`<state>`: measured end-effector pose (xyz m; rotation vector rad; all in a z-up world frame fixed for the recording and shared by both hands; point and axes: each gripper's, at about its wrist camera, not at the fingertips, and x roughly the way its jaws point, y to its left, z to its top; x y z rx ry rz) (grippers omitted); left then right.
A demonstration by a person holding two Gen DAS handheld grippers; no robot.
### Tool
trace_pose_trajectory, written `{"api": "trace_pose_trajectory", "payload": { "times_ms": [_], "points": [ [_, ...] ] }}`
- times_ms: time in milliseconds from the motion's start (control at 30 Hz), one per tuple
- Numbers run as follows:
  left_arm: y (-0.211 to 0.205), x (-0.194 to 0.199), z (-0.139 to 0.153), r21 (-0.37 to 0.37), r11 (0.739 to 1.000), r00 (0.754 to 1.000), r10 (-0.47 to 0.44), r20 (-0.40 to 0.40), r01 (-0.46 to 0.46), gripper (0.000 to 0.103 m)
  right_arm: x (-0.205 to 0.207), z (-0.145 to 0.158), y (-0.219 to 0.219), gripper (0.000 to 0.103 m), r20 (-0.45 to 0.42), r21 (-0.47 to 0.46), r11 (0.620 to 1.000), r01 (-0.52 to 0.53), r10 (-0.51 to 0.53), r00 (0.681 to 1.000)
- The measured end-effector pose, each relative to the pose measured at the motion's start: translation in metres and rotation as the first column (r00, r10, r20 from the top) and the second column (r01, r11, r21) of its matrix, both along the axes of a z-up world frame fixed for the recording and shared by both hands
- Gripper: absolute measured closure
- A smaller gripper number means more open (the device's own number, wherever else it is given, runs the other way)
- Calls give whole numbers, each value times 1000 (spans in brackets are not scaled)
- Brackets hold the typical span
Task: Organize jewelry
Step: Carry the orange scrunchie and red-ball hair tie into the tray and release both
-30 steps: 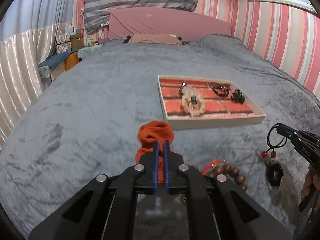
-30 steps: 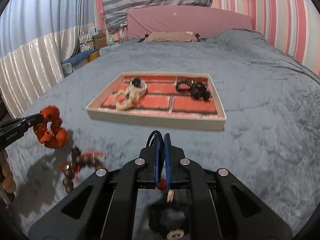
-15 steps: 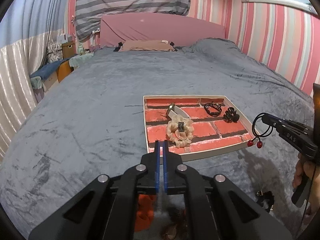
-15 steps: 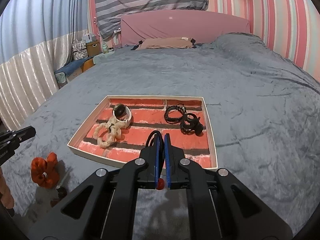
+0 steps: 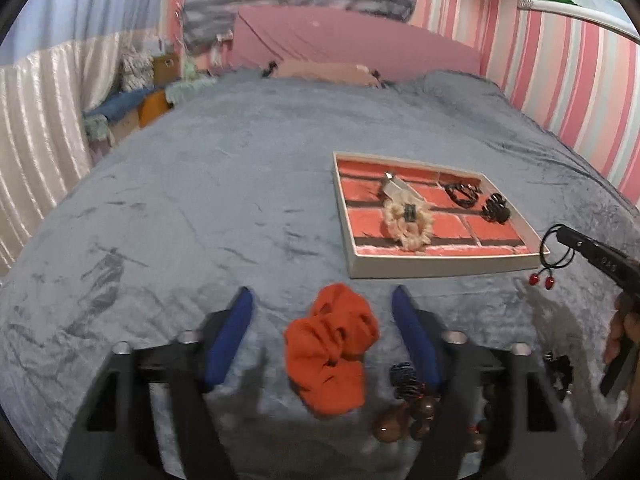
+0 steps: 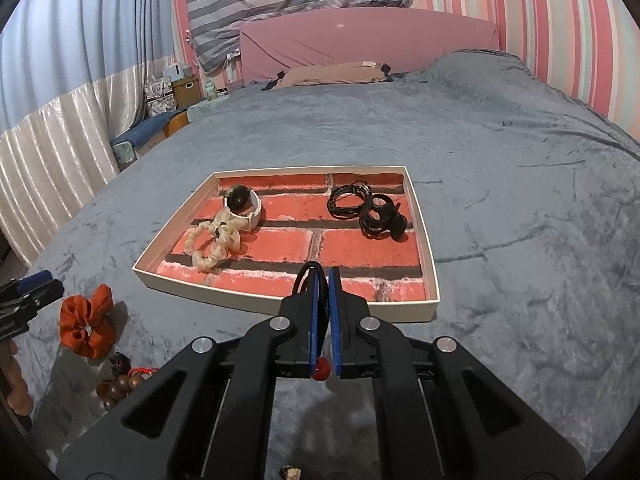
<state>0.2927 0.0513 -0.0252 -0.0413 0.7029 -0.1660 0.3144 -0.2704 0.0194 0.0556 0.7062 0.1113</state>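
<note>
Orange scrunchie (image 5: 334,346) between just-parted left jaws, untouched — right jaws clamp black hair tie (image 6: 306,280) at tray (image 6: 428,236) rim.

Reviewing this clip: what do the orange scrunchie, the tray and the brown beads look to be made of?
Orange scrunchie: soft matte fabric, gathered into folds. Tray: probably cardboard or thin board, with plain cream walls and a printed red-brick floor; the look leaves it open. Brown beads: glossy, likely polished wood, strung on red cord; small highlights show on them.
</note>
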Motion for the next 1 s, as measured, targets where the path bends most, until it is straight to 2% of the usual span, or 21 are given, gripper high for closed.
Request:
{"api": "trace_pose_trajectory", "payload": {
  "times_ms": [100, 300, 333, 367, 400, 433, 500, 767, 1000],
  "points": [
    [-2, -1, -6, 1, 1000, 1000, -17, -16, 17, 31, -2, 0, -2, 97, -1, -12, 1000, 5, -5, 1000],
    [-12, 11, -35, 17, 998, 994, -52, -98, 54, 31, -2, -3, -5, 97, -13, -13, 1000, 11, -12, 1000],
    [-14, 13, -39, 21, 998, 992, -57, -112, 59, 35, -1, -4, -6, 97, -16, -17, 1000, 11, -12, 1000],
    [-14, 14, -42, 22, 998, 991, -60, -120, 64, 45, -1, -5, -6, 97, -17, -17, 1000, 11, -12, 1000],
    [-14, 17, -46, 18, 997, 989, -67, -132, 70, 70, -1, -5, -6, 97, -17, -17, 1000, 11, -12, 1000],
    [-14, 19, -48, 4, 997, 986, -78, -148, 80, 79, -1, -5, -6, 97, -16, -17, 1000, 12, -12, 1000],
    [-11, 23, -46, -25, 996, 986, -87, -143, 85, 86, 0, -5, -6, 97, -14, -17, 1000, 10, -10, 1000],
    [-14, 38, -5, -96, 988, 989, -126, -81, 118, 88, 16, 5, -5, 97, 11, -22, 1000, 0, 1, 1000],
    [-43, 82, 35, -137, 977, 985, -170, -31, 164, 88, 50, 25, -10, 97, 36, -26, 1000, 11, -10, 999]
  ]
}}
